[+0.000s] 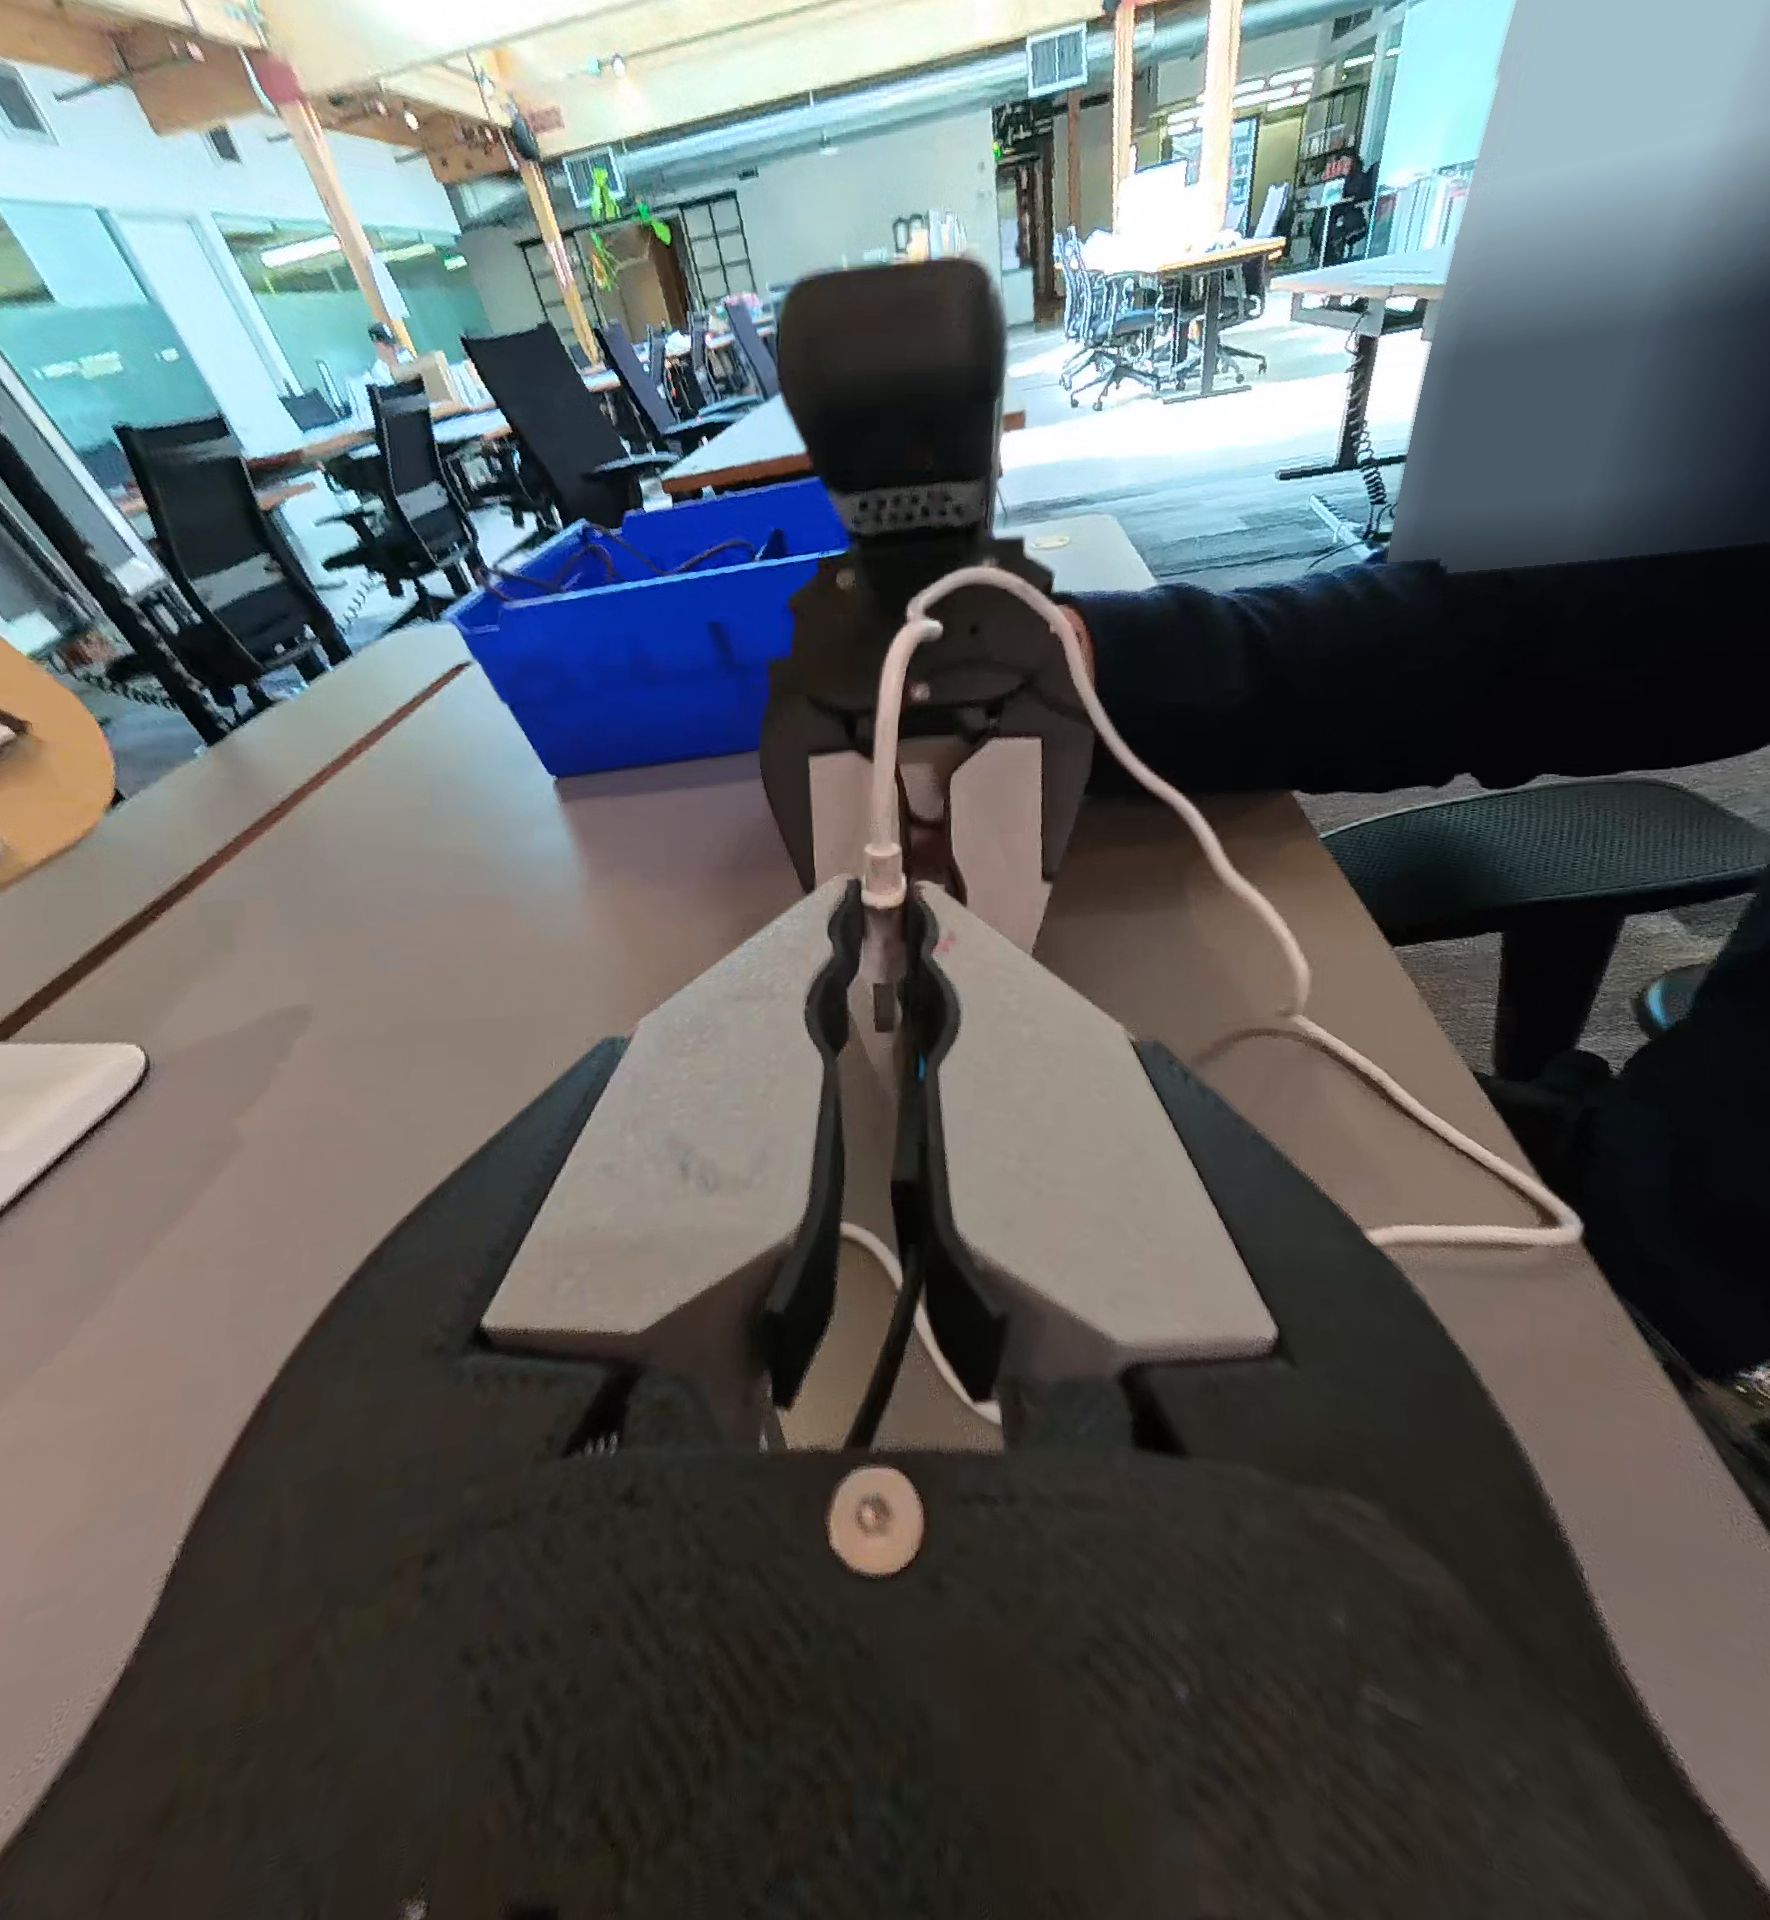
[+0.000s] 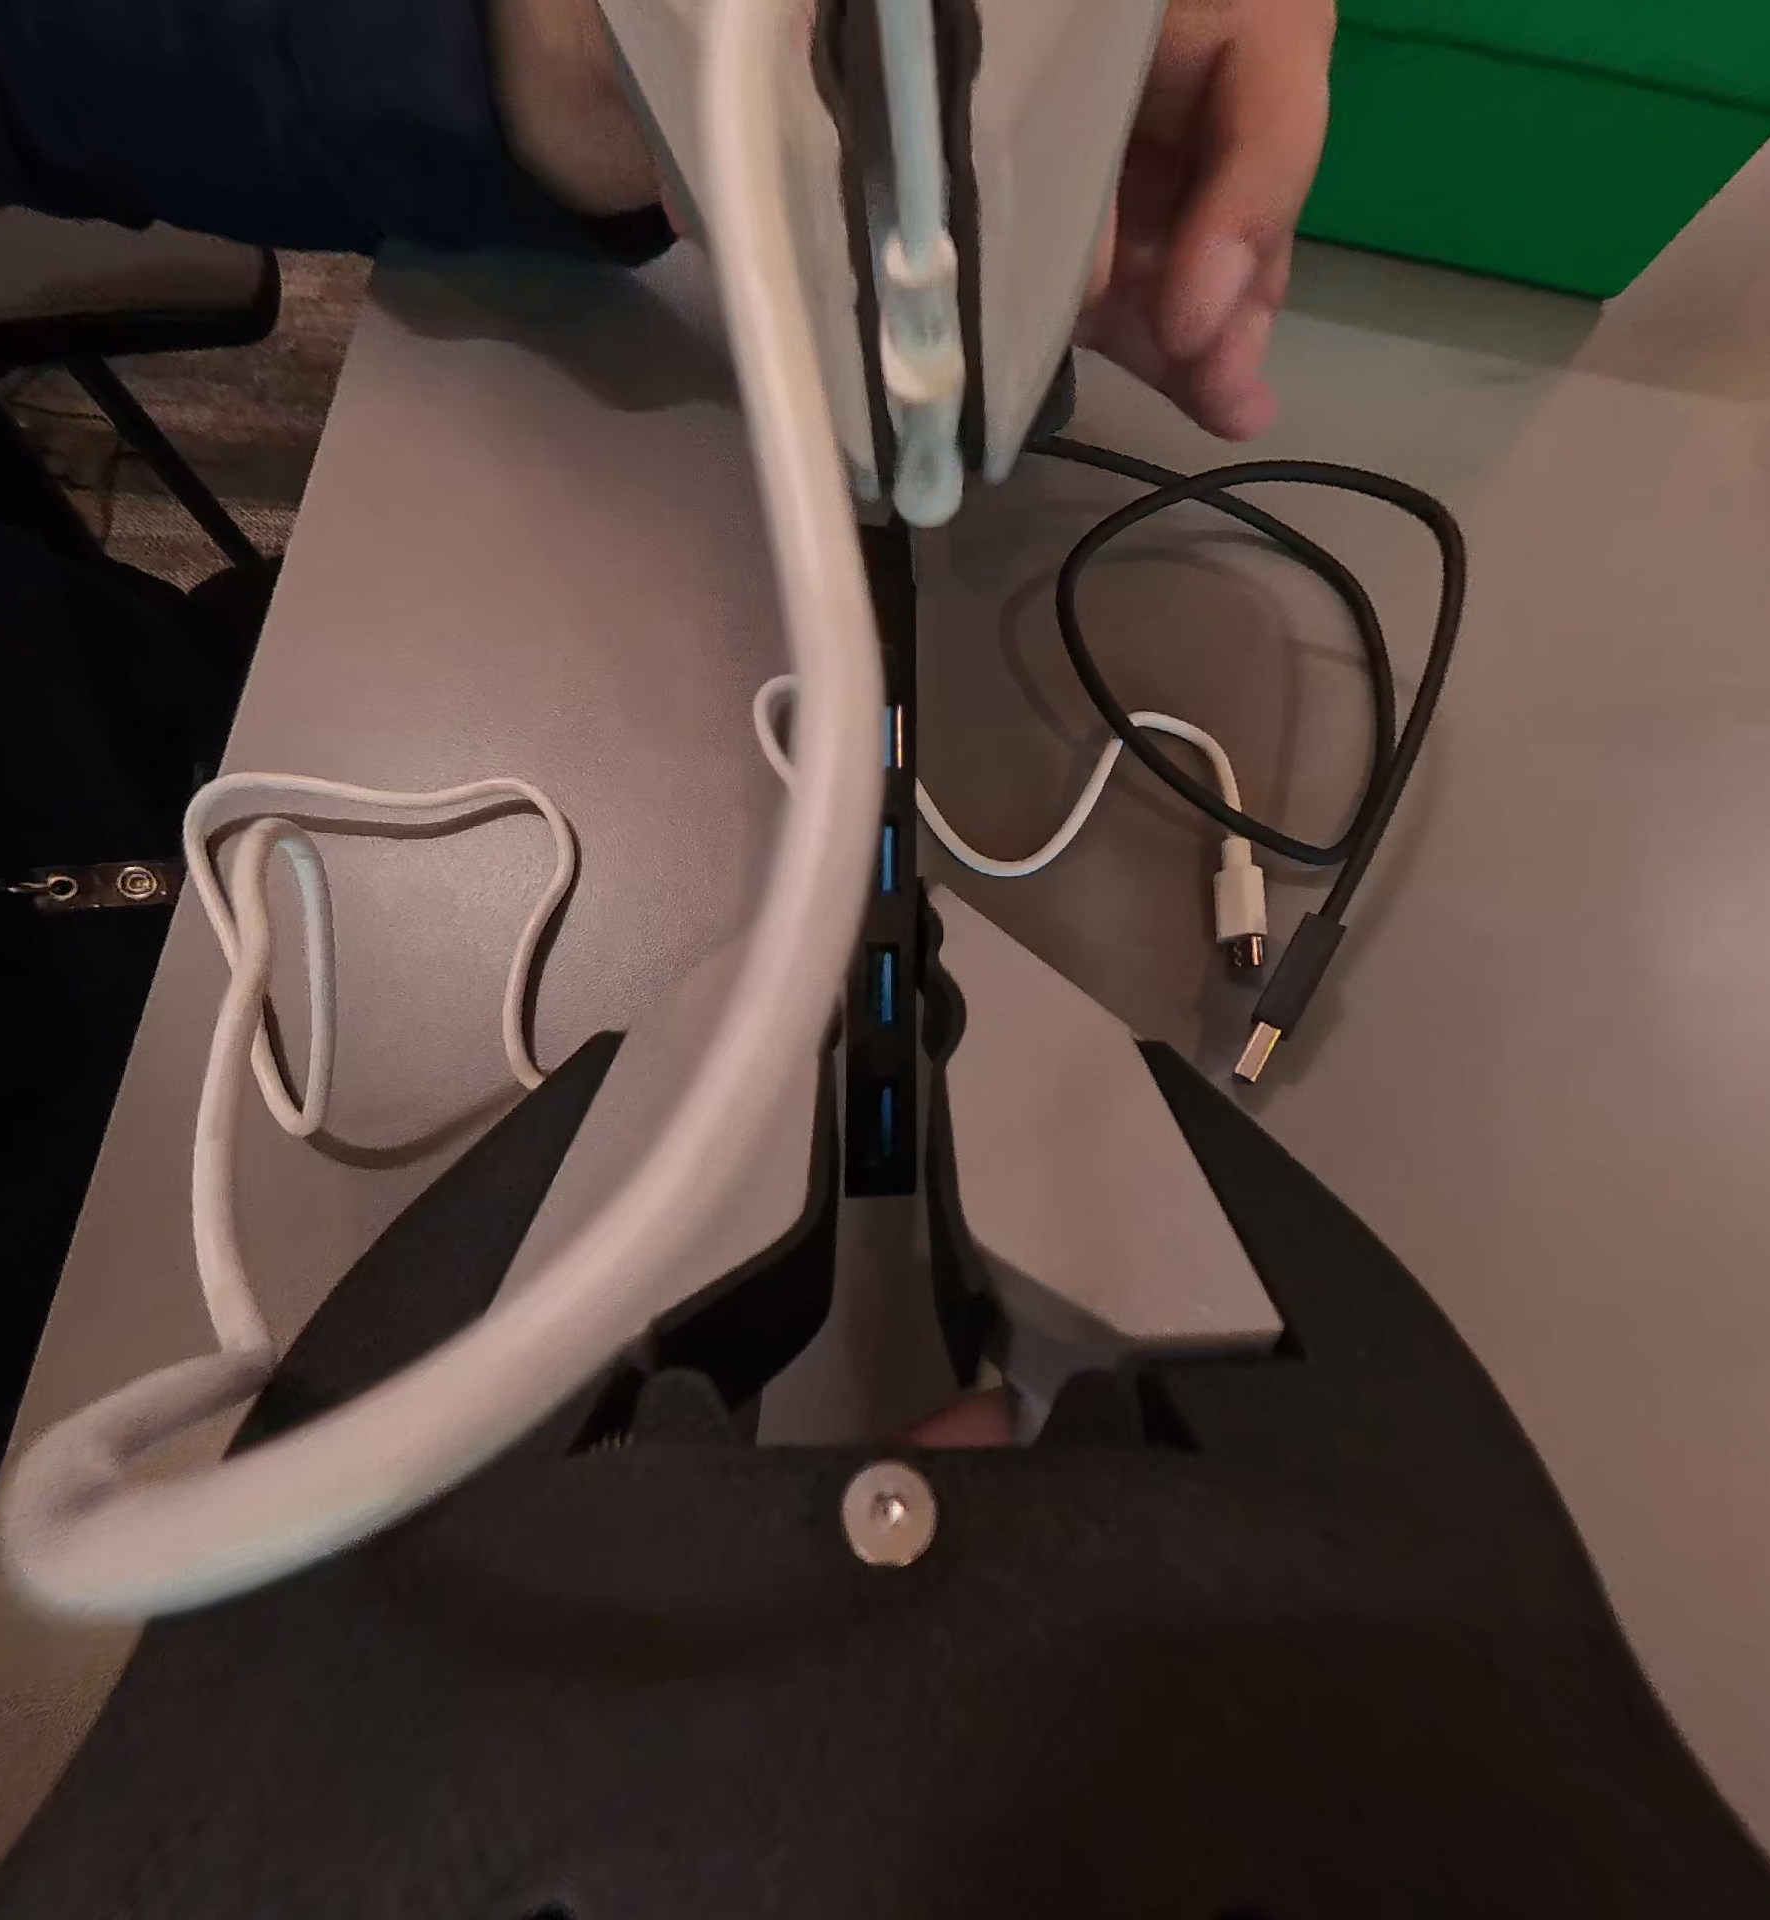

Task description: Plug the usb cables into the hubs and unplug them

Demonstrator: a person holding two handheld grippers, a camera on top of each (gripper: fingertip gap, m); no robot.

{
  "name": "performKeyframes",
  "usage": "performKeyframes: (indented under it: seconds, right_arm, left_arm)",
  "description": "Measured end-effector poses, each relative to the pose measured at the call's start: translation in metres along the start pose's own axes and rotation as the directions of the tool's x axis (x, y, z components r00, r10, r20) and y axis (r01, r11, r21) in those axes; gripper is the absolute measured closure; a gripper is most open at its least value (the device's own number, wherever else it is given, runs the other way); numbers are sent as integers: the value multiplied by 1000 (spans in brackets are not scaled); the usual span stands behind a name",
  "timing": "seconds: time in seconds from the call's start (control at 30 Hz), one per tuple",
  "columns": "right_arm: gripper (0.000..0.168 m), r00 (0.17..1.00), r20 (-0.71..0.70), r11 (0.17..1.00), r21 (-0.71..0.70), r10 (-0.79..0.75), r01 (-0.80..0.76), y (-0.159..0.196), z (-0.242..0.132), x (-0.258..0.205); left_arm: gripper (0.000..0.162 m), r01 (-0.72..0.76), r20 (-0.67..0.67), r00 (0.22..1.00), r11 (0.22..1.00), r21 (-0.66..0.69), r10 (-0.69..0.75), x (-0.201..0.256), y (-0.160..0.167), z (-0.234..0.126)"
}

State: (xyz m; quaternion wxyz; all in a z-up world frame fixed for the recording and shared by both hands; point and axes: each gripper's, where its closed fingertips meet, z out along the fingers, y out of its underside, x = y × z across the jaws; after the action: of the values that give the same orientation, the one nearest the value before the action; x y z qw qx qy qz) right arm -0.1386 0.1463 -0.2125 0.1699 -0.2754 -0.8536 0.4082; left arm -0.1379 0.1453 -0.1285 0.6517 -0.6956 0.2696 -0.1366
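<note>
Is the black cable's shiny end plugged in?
No, out. The black cable's plug lies loose on the table, its metal tip bare.

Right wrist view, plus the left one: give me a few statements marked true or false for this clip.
1. The right gripper is shut on the black hub. True.
2. The black cable's plug sits in a hub port. False: it lies loose on the table.
3. The left gripper is open and empty. False: it is shut on a white plug.
4. A blue bin stands on the table. True.
</note>
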Motion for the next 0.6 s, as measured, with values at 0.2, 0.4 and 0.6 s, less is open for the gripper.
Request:
performKeyframes:
  seconds: [0.2,0.4,0.6]
  right_arm:
    - [165,1000,1,1000,15,17,-17,-3,-1,0]
    - [160,999,23,999,28,35,-36,-5,0,-2]
    - [165,999,33,998,35,42,-43,-6,0,-4]
  left_arm:
    - [158,92,-51,994,993,-73,-96,3,16,10]
    - [158,103,-36,993,984,-142,-110,-1,30,12]
    - [158,129,-54,989,987,-95,-135,1,22,11]
